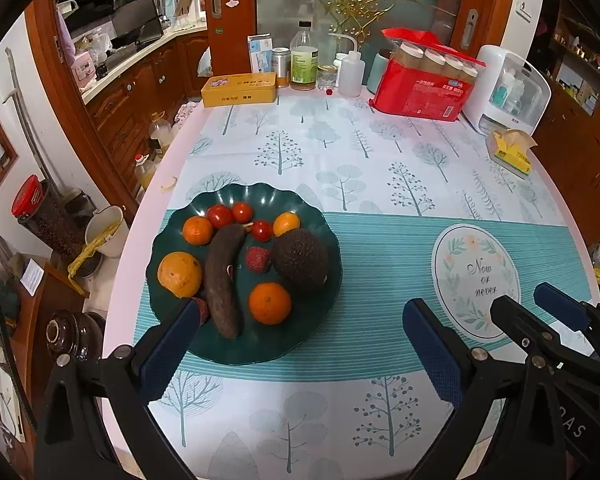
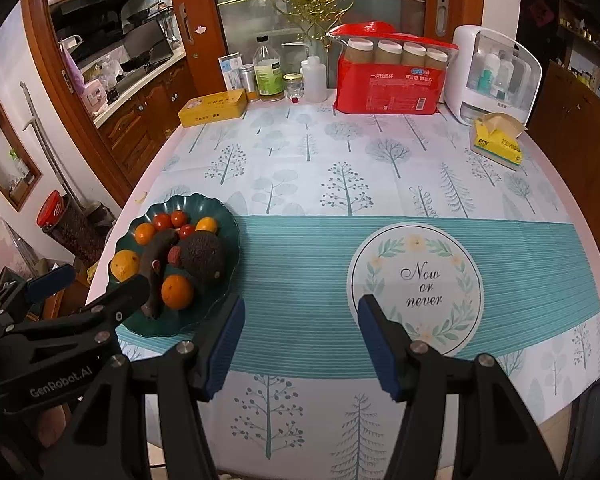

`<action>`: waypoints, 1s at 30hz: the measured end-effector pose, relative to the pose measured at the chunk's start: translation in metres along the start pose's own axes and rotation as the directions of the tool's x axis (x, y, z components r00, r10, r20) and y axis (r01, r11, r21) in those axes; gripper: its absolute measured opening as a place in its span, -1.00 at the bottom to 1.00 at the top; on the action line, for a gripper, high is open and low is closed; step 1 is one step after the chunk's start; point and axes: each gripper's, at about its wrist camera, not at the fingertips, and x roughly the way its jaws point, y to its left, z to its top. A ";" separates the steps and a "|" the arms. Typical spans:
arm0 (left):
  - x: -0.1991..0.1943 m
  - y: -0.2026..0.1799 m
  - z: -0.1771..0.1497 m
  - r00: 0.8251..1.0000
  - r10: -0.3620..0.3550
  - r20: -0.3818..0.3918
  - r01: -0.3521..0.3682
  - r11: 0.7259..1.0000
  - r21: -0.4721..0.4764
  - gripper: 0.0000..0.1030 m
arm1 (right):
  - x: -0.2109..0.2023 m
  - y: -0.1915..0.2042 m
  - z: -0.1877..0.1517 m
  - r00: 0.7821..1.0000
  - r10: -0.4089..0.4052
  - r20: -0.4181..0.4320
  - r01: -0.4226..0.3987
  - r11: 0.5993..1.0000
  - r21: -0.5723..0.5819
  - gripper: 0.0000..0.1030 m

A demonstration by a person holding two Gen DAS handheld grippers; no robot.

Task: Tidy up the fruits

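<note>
A dark green scalloped plate (image 1: 300, 344) sits at the table's left, also in the right wrist view (image 2: 224, 208). It holds a blackened banana (image 1: 222, 280), an avocado (image 1: 300, 260), several oranges (image 1: 270, 303), three cherry tomatoes (image 1: 220, 216) and a lychee (image 1: 258, 259). My left gripper (image 1: 304, 320) is open and empty, its left finger over the plate's near rim. My right gripper (image 2: 300, 328) is open and empty over the teal mat, right of the plate. The right gripper also shows in the left wrist view (image 1: 540, 304), and the left gripper in the right wrist view (image 2: 88, 284).
A round "Now or never" print (image 2: 416, 284) marks the mat at the right. At the table's far edge stand a yellow tin (image 1: 240, 89), bottles (image 1: 304, 58), a red cup pack (image 1: 420, 80), a white box (image 1: 508, 88) and a tissue pack (image 1: 512, 150).
</note>
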 end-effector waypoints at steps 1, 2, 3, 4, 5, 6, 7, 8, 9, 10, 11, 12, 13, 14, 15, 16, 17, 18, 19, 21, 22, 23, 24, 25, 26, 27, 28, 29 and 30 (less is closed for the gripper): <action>0.000 0.001 0.000 1.000 0.001 -0.001 -0.001 1.000 0.001 0.96 | 0.000 0.000 0.000 1.000 0.001 0.000 -0.001 1.000 0.002 0.15; 0.000 0.001 -0.001 1.000 0.001 -0.001 -0.001 1.000 0.001 0.96 | 0.000 0.000 0.000 1.000 0.001 0.000 -0.001 1.000 0.002 0.15; 0.000 0.001 -0.001 1.000 0.001 -0.002 -0.001 1.000 0.001 0.96 | 0.000 0.000 0.000 1.000 0.000 0.000 0.000 1.000 0.002 0.15; 0.000 0.002 -0.002 1.000 0.001 -0.003 -0.001 1.000 0.001 0.96 | 0.000 0.000 0.000 1.000 0.001 0.000 -0.001 1.000 0.003 0.15; 0.000 0.004 -0.002 1.000 0.001 -0.003 -0.001 1.000 0.001 0.96 | 0.000 0.001 0.000 1.000 0.001 -0.002 -0.001 1.000 0.003 0.15; 0.000 0.003 -0.002 1.000 0.001 -0.003 -0.001 1.000 0.002 0.96 | 0.001 0.003 -0.001 1.000 0.002 -0.003 -0.002 1.000 0.001 0.15; 0.000 0.004 -0.002 1.000 0.001 -0.003 -0.001 1.000 0.002 0.96 | 0.001 0.004 -0.002 1.000 0.002 -0.003 -0.002 1.000 0.001 0.15; 0.000 0.003 -0.002 1.000 0.002 -0.002 -0.002 1.000 0.002 0.96 | 0.002 0.005 -0.002 1.000 0.002 -0.003 -0.002 1.000 0.000 0.15; 0.000 0.003 -0.002 1.000 0.002 -0.003 -0.002 1.000 0.002 0.96 | 0.002 0.005 -0.002 1.000 0.001 -0.003 -0.001 1.000 -0.001 0.15; 0.000 0.004 -0.003 1.000 0.002 -0.003 -0.002 1.000 0.003 0.96 | 0.002 0.005 -0.002 1.000 0.001 -0.003 -0.001 1.000 0.000 0.15; 0.000 0.005 -0.003 1.000 0.002 -0.003 -0.002 1.000 0.003 0.96 | 0.002 0.005 -0.002 1.000 0.001 -0.002 -0.001 1.000 0.000 0.15; 0.000 0.005 -0.003 1.000 0.002 -0.004 -0.002 1.000 0.004 0.96 | 0.001 0.006 -0.002 1.000 0.002 -0.002 -0.002 1.000 0.001 0.15; 0.000 0.005 -0.003 1.000 0.003 -0.003 -0.003 1.000 0.002 0.96 | 0.001 0.005 -0.001 1.000 0.001 -0.003 -0.001 1.000 0.000 0.15; 0.000 0.004 -0.003 1.000 0.002 -0.004 -0.002 1.000 0.001 0.96 | 0.002 0.007 -0.002 1.000 0.001 -0.003 -0.001 1.000 0.000 0.15; 0.000 0.004 -0.003 1.000 0.002 -0.005 -0.002 1.000 0.001 0.96 | 0.001 0.006 -0.001 1.000 0.002 -0.003 -0.002 1.000 0.001 0.15; 0.000 0.006 -0.004 1.000 0.001 -0.006 -0.001 1.000 0.001 0.96 | 0.001 0.006 -0.001 1.000 0.001 -0.004 -0.001 1.000 0.001 0.15; 0.000 0.008 -0.005 1.000 0.000 -0.008 0.000 1.000 0.002 0.96 | 0.002 0.007 -0.002 1.000 0.001 -0.006 -0.001 1.000 0.001 0.15; 0.001 0.009 -0.006 1.000 0.000 -0.009 0.000 1.000 0.003 0.96 | 0.003 0.009 -0.002 1.000 0.002 -0.008 -0.002 1.000 0.000 0.15; 0.001 0.011 -0.007 1.000 0.001 -0.010 -0.001 1.000 0.004 0.96 | 0.004 0.010 -0.003 1.000 0.002 -0.010 -0.002 1.000 0.001 0.15; 0.001 0.012 -0.007 1.000 0.001 -0.011 -0.001 1.000 0.005 0.96 | 0.004 0.013 -0.003 1.000 0.002 -0.012 -0.002 1.000 0.000 0.15; 0.001 0.013 -0.008 1.000 0.001 -0.012 0.000 1.000 0.005 0.96 | 0.005 0.014 -0.003 1.000 0.002 -0.013 -0.002 1.000 -0.001 0.15; 0.001 0.015 -0.008 1.000 0.000 -0.014 0.000 1.000 0.004 0.96 | 0.005 0.014 -0.003 1.000 0.003 -0.014 -0.003 1.000 -0.001 0.15; 0.001 0.015 -0.008 1.000 -0.001 -0.015 0.001 1.000 0.006 0.96 | 0.005 0.014 -0.003 1.000 0.004 -0.015 -0.004 1.000 -0.001 0.15; 0.001 0.017 -0.009 1.000 -0.002 -0.016 0.002 1.000 0.006 0.96 | 0.005 0.014 -0.003 1.000 0.005 -0.016 -0.005 1.000 -0.001 0.15; 0.001 0.016 -0.008 1.000 -0.002 -0.015 0.002 1.000 0.007 0.96 | 0.005 0.014 -0.003 1.000 0.005 -0.017 -0.005 1.000 -0.001 0.15; 0.001 0.015 -0.008 1.000 -0.002 -0.014 0.002 1.000 0.007 0.96 | 0.005 0.014 -0.003 1.000 0.005 -0.016 -0.005 1.000 -0.001 0.15; 0.001 0.015 -0.008 1.000 -0.002 -0.015 0.002 1.000 0.007 0.96 | 0.005 0.014 -0.003 1.000 0.005 -0.016 -0.005 1.000 -0.001 0.15; 0.002 0.016 -0.008 1.000 -0.003 -0.016 0.003 1.000 0.009 0.96 | 0.005 0.015 -0.003 1.000 0.005 -0.016 -0.005 1.000 0.000 0.15; 0.002 0.016 -0.008 1.000 -0.003 -0.016 0.003 1.000 0.010 0.96 | 0.005 0.014 -0.003 1.000 0.005 -0.017 -0.005 1.000 0.001 0.15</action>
